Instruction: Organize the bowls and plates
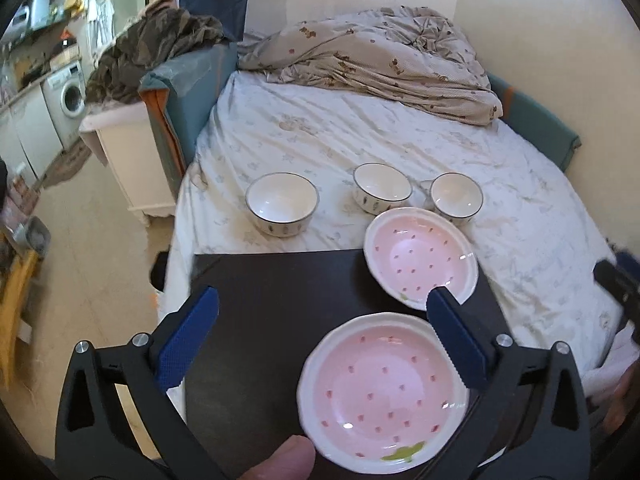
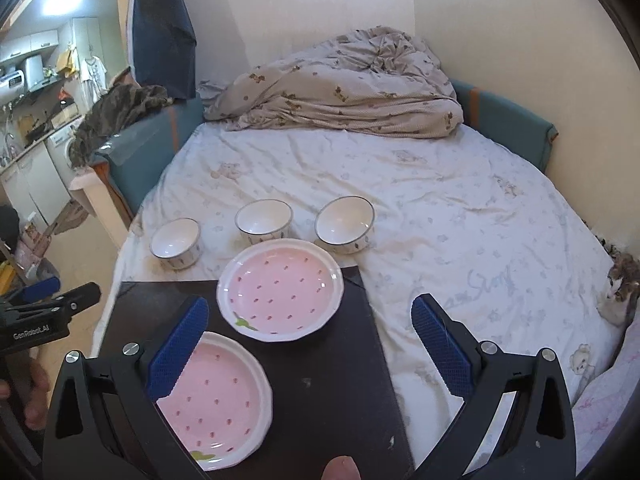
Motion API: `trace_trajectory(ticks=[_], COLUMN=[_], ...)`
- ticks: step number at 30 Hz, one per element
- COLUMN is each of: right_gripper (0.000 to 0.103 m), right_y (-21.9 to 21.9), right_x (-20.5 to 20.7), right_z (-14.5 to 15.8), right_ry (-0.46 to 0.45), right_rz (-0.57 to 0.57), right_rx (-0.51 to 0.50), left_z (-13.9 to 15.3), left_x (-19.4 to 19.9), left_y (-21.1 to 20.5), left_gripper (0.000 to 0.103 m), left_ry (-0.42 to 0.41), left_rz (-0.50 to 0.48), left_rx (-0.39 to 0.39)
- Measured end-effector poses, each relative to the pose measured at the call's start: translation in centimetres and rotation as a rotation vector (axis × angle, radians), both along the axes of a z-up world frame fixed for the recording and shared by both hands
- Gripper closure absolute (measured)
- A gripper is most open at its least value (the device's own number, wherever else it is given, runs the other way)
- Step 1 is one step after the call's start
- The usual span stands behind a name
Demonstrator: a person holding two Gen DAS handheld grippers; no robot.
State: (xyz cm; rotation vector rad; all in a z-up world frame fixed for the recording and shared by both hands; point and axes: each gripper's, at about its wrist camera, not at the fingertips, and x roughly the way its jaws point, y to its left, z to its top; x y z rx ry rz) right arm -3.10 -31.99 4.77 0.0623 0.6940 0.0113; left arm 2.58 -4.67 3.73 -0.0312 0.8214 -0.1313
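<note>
Bed: three bowls in a row on the sheet.
Board: two pink plates, apart.
Left gripper: jaws wide, gripping nothing, above near plate.
Right gripper: jaws wide, empty.

Soft, even indoor light; small glare spots on near pink plate; strong fisheye bending, dark vignetted corners; edges slightly blurred.

The marking "GenRobot.AI" is printed in white on the black body of the left gripper. Faint cursive lettering on the bedsheet cannot be read reliably.
</note>
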Motion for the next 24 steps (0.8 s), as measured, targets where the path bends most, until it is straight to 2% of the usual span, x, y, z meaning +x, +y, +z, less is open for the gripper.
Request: trace_trajectory(ticks=[3,6,13,21,24], right_gripper=[0.000,0.000,0.000,0.000,0.000], right_y=[0.7,1.2,2.6,-0.7,-2.7], right_x=[0.4,1.3,2.2,4.6,6.8], right_z=[0.1,-0.6,-1.2,-2.7,-3.9], right_ry=[-0.016,0.009,0.001,0.037,0.092], right_rz=[0.012,0.027,0.085,0.057,0.024], right_rx=[-0.023,0.011,-0.021,0.052,0.109], left_z=[-0.2,-0.4,-0.4,-0.5,-0.6], left_x=[-0.2,0.0,0.4,4.2,5.7], left_y=[1.4,2.1,1.0,-1.8,-2.9], left_gripper=[0.000,0.000,0.000,0.000,0.000], left_ry=[0.014,0.041,0.033,0.074,0.082], left_rz=[0.030,0.064,0.069,0.058,0.039], left_rx=[-0.020,-0.057,-0.025,0.001,0.001])
